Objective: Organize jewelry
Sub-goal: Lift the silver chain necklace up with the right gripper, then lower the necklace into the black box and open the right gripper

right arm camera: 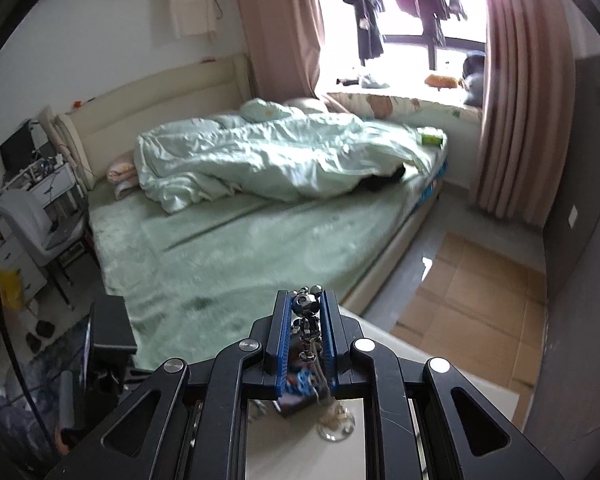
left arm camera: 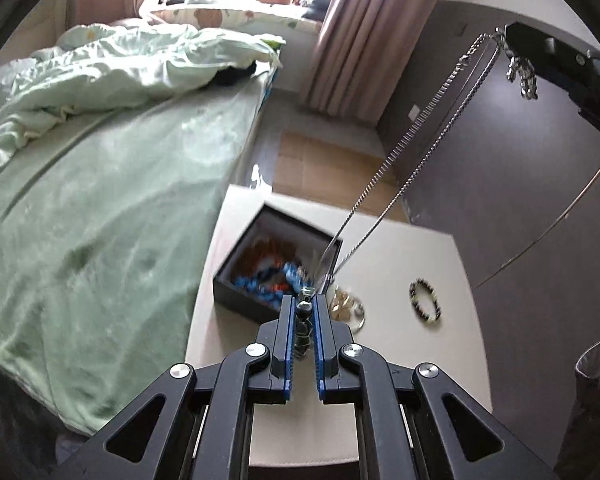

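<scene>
A silver chain necklace [left arm camera: 416,160] is stretched taut in the air between my two grippers. My left gripper [left arm camera: 304,300] is shut on its beaded lower end, above the white table [left arm camera: 400,380]. My right gripper [right arm camera: 307,294] is shut on the chain's other end, a knot of silver links [right arm camera: 306,320]; it shows in the left wrist view at the upper right [left arm camera: 512,40]. Below the chain stands an open black box [left arm camera: 272,264] holding blue and orange beads. A dark beaded bracelet [left arm camera: 425,301] and a gold piece with a ring [left arm camera: 346,306] lie on the table to its right.
A bed with green sheet and rumpled duvet [left arm camera: 100,160] runs along the table's left side. Flattened cardboard [right arm camera: 472,300] lies on the floor beyond the table. A dark wall [left arm camera: 520,160] and pink curtain [left arm camera: 364,40] stand to the right. The left hand-held unit [right arm camera: 108,336] is at lower left.
</scene>
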`<state>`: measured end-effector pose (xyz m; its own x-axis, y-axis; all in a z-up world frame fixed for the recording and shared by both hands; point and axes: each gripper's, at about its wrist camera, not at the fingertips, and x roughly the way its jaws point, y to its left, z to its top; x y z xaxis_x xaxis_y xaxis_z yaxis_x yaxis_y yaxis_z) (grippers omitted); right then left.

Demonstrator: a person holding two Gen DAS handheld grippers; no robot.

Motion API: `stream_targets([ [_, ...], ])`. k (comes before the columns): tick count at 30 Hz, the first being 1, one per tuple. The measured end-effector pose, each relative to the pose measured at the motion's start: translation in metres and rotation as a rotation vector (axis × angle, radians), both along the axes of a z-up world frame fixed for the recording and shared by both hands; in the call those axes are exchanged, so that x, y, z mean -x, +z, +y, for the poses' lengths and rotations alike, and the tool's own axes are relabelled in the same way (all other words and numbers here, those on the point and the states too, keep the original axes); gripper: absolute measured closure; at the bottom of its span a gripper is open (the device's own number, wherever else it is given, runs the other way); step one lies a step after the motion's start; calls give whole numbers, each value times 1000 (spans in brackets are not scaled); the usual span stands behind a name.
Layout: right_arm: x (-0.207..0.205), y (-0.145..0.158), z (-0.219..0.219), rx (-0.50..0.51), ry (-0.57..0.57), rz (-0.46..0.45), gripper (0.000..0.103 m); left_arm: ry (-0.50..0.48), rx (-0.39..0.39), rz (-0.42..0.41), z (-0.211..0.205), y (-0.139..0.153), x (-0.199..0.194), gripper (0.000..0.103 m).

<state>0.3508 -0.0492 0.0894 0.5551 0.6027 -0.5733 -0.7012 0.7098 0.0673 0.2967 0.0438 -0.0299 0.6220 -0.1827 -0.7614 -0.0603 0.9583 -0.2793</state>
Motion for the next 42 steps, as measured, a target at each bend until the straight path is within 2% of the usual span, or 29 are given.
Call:
stream_targets([
  [12, -1, 56, 28, -30, 9, -93, 88, 7, 37, -44, 14, 21, -26, 95],
  [22, -13, 68, 39, -47, 2, -102, 87, -6, 77, -35, 18, 14, -46, 95],
  [29, -29, 23, 44, -15, 1, -16, 88, -17, 120, 3, 20, -10, -59, 95],
  [36, -48, -33, 40, -25, -10, 131, 88, -16, 154, 36, 22, -35, -72, 95],
  [39, -54, -60, 38, -34, -8, 205, 87, -16, 194, 49, 24, -44, -76, 95],
  [42, -58, -81, 36, -45, -22, 272, 87, -6, 222, 111, 27, -57, -82, 94],
])
